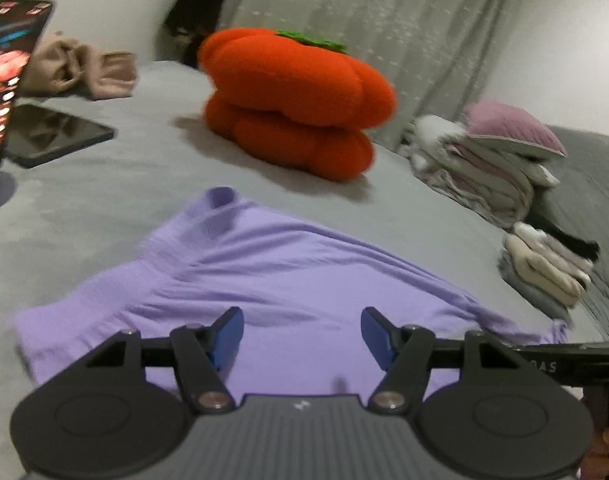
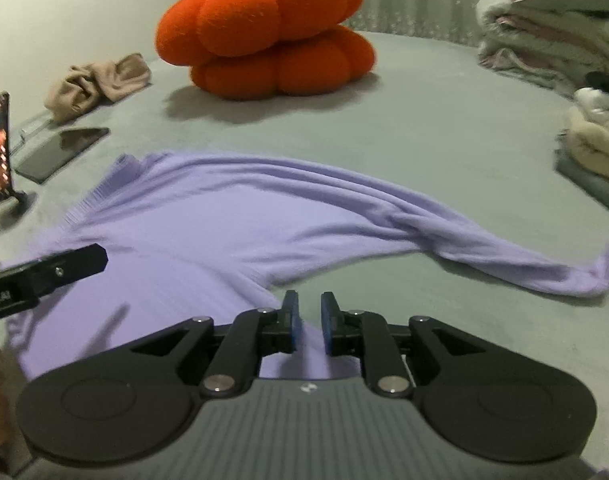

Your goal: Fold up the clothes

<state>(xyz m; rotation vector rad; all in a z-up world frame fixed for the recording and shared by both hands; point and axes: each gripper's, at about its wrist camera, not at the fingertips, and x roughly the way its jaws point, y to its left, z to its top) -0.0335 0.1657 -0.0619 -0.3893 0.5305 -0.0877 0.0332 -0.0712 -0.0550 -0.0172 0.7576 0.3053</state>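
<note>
A lilac sweater [image 1: 288, 264] lies spread on the grey bed [image 1: 104, 192], its collar toward the far left. One long sleeve [image 2: 504, 248] trails off to the right. My left gripper [image 1: 303, 334] hovers over the sweater's near part, open wide, with nothing between its blue pads. My right gripper [image 2: 309, 320] sits at the sweater's near edge, by the armpit. Only a narrow gap separates its pads, and no cloth is in it. A black bar of the left tool [image 2: 64, 268] shows at the left of the right wrist view.
An orange pumpkin cushion [image 2: 264, 32] sits at the back of the bed. A crumpled beige garment [image 2: 96, 84], a flat dark phone [image 2: 60, 152] and a lit phone on a stand [image 1: 8, 76] are at the left. Stacks of folded clothes [image 1: 504, 168] line the right side.
</note>
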